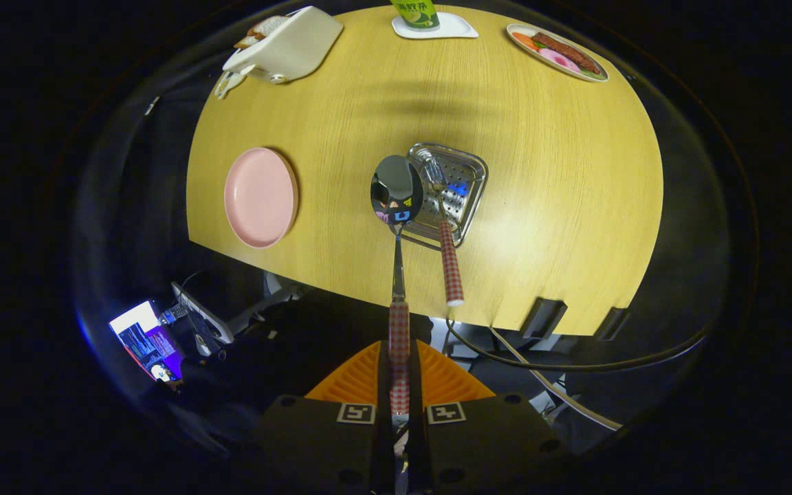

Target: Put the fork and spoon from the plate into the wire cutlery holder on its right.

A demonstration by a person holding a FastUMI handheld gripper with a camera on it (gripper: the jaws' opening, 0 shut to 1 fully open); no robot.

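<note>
The spoon [397,206], its checked handle pinched between the two fingers of the gripper [399,385], hangs bowl-forward over the round wooden table [561,206], the bowl overlapping the near left rim of the perforated metal cutlery holder [468,175]. The fork [445,240] is already in place there, tines inside the holder and checked handle leaning out over its near rim toward the table's edge. The pink plate [260,197], well apart to the left of the holder, lies bare. Beyond, across the table, stand a white container [293,45], a drink on a white coaster [434,27] and a plate of food [557,51]. With one utensil left, the risk appears to lie in the release: the spoon's bowl seems nearer the rim than the middle, so letting go here could let it tip outside onto the table, or knock the fork's protruding handle and lever it out.
</note>
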